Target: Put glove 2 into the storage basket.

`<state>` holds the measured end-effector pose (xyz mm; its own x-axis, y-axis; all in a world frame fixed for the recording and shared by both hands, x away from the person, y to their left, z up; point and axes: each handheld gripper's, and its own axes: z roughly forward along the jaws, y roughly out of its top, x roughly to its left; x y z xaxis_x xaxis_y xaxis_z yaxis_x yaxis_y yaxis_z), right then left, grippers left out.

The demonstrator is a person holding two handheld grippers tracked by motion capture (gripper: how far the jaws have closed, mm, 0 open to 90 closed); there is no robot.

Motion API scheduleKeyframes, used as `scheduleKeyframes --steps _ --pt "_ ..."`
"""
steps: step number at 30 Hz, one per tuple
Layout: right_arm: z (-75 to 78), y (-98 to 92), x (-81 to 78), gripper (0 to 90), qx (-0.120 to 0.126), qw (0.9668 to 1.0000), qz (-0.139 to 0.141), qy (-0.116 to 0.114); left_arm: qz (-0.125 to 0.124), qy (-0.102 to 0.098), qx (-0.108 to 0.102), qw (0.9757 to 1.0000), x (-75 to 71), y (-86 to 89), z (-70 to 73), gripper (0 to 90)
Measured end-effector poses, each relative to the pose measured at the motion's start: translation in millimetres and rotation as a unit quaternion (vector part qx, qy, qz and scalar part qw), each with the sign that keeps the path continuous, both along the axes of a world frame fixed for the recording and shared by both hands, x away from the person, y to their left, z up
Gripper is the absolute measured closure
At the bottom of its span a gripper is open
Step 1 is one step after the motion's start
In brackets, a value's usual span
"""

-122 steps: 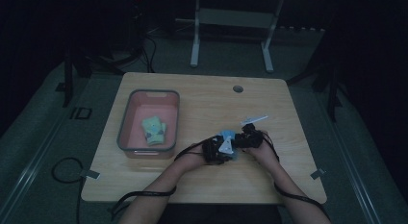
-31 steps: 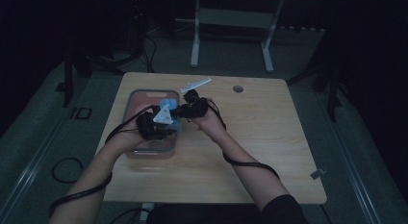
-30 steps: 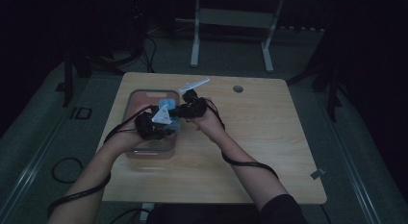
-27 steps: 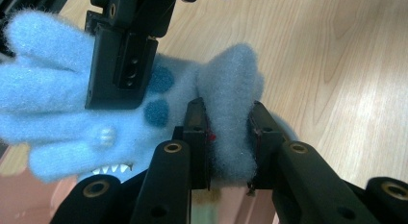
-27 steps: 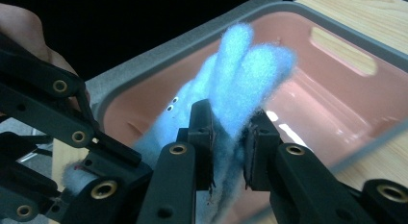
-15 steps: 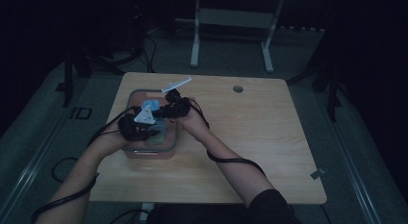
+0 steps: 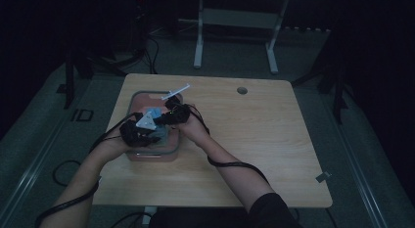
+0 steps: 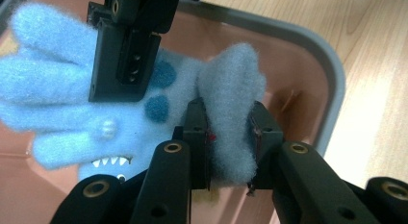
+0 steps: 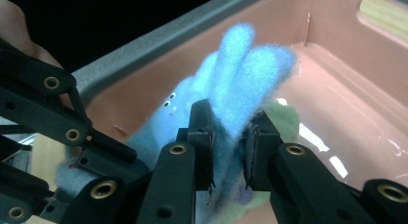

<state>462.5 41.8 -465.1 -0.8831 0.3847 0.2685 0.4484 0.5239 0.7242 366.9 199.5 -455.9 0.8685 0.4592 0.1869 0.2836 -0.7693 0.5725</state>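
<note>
Both grippers are clamped on the fuzzy blue glove (image 8: 144, 113): the left gripper (image 8: 230, 140) pinches its cuff, the right gripper (image 9: 228, 132) its fingers. It hangs between them over the pink bin (image 7: 147, 152), just above a green item (image 9: 284, 118). Carrying looks done; lowering and release remain.

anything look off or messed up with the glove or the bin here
Nothing stands out. The fuzzy blue glove is pinched by both the left gripper and the right gripper over the pink bin, which sits flat on the table; no spill or damage visible.

A wooden table (image 7: 274, 140) stands on grey floor (image 7: 44, 145) in a dark room.
</note>
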Motion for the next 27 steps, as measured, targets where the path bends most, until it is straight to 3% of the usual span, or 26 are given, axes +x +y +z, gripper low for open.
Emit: scheduleKeyframes --steps 13,20,27 --pt "-17.1 6.6 8.9 74.2 -0.034 0.9994 -0.008 0.002 0.01 0.019 0.008 0.9997 12.8 -1.1 -20.9 74.2" --pt "-14.6 7.3 9.0 61.9 -0.061 0.9978 -0.016 -0.019 0.011 0.034 0.018 0.9992 16.4 -3.6 -25.0 73.7" --pt "-12.4 -4.2 11.9 58.3 -0.053 0.9983 -0.023 -0.011 0.018 0.035 0.022 0.999 18.3 -4.8 -25.0 71.8"
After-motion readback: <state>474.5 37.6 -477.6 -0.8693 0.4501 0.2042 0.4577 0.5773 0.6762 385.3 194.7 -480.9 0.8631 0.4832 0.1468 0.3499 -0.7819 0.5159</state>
